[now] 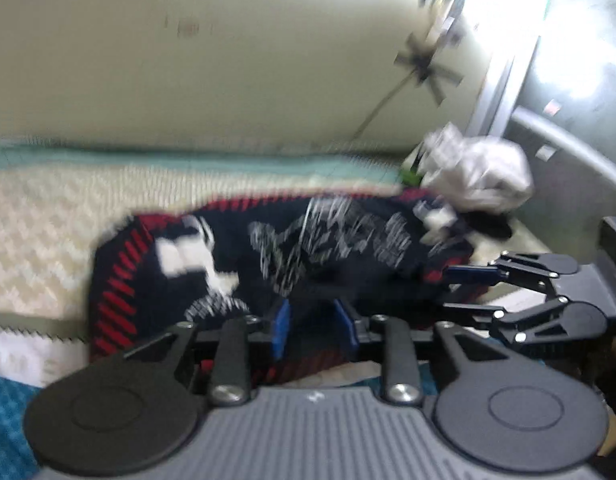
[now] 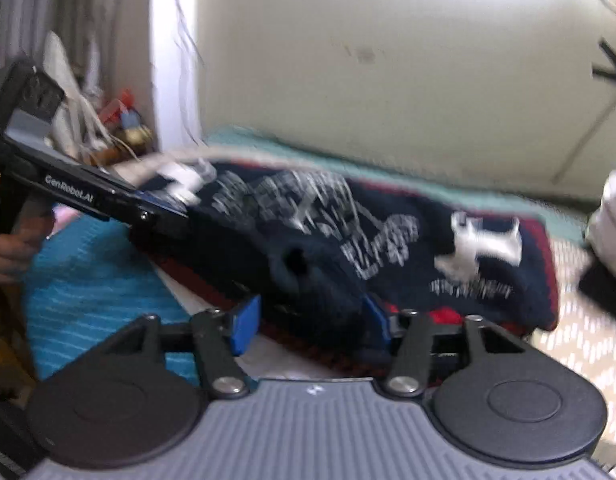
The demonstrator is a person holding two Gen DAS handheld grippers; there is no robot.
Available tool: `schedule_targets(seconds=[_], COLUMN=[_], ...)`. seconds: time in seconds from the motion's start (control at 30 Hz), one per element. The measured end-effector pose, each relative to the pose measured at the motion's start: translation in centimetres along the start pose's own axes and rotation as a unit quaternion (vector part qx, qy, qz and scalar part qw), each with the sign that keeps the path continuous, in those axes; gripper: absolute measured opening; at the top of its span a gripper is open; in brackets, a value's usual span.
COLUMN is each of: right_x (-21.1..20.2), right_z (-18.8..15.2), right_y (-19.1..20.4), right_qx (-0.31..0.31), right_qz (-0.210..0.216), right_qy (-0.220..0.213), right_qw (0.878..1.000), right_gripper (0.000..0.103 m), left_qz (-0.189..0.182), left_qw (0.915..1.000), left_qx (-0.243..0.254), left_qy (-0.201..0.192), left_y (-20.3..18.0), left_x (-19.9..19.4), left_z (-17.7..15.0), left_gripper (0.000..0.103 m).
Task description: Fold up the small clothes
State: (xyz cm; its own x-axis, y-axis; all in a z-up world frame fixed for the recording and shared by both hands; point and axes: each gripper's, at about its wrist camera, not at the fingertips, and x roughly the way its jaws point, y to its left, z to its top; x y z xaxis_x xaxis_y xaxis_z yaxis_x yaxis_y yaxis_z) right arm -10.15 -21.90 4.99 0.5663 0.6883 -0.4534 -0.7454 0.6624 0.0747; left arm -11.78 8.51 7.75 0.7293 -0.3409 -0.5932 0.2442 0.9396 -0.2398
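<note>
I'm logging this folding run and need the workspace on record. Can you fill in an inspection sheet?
Surface: bed with cream cover and teal blanket.
Job's things: dark printed garment lying spread out.
Clutter: white crumpled cloth beyond it.
Grippers: left gripper and right gripper both open at the garment's near edge; grip unclear in the blur.
Cables: nothing seen.
Surroundings: pale wall, bright window.
</note>
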Motion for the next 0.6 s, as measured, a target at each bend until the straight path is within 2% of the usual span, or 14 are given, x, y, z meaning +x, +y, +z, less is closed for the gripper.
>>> schedule_targets(seconds=[0.07,0.13,0.2,0.3,0.37,0.43,0.47,0.5,0.53,0.6], right_x=[-1.4,-1.9,-1.4,0.6,2.6,4.9,6.1,7.0,6.6,6.1], right_z=[1.1,2.5,3.8,4.8,4.9,3.8,3.0,1.9,1.1,0.9], right_y=[-0.7,-1.6,-2.3,-3.4,-4.6,-6.3,-7.1,-7.7,-7.5,-6.4], right_qx=[0.01,0.015,0.017,0.038,0.054,0.086,0.113,0.139,0.139,0.119], right_qz=[-0.005,-0.026,-0.053,-0.078,-0.099,-0.116,-0.115,-0.106,-0.107,-0.115], right_qy=[-0.024,-0.044,-0.054,-0.054,-0.038,-0.001,0.027,0.049,0.027,0.031], right_qw=[1.0,0.999,0.997,0.995,0.993,0.989,0.987,0.983,0.984,0.986], right_gripper=[0.042,0.041,0.039,0.038,0.037,0.036,0.034,0.031,0.031,0.031], left_qz=[-0.006,0.009,0.021,0.027,0.042,0.076,0.091,0.091,0.089,0.098], left_qw=[0.9995,0.9988,0.9988,0.9985,0.9976,0.9949,0.9933,0.9936,0.9934,0.9929], left_qx=[-0.007,-0.016,-0.029,-0.048,-0.047,-0.045,-0.047,-0.053,-0.063,-0.061], left_qy=[-0.032,-0.045,-0.034,0.003,0.028,0.048,0.054,0.042,0.034,0.029], left_y=[0.8,1.7,2.9,5.0,6.1,7.2,7.6,8.2,8.6,8.2], left_x=[-2.3,-2.6,-1.1,2.7,5.8,8.9,10.4,11.1,11.5,11.5], left_z=[0.6,1.5,2.5,3.5,4.1,4.6,4.6,4.6,4.6,4.5], left_gripper=[0.028,0.027,0.018,0.008,0.003,0.003,0.006,0.006,0.006,0.006])
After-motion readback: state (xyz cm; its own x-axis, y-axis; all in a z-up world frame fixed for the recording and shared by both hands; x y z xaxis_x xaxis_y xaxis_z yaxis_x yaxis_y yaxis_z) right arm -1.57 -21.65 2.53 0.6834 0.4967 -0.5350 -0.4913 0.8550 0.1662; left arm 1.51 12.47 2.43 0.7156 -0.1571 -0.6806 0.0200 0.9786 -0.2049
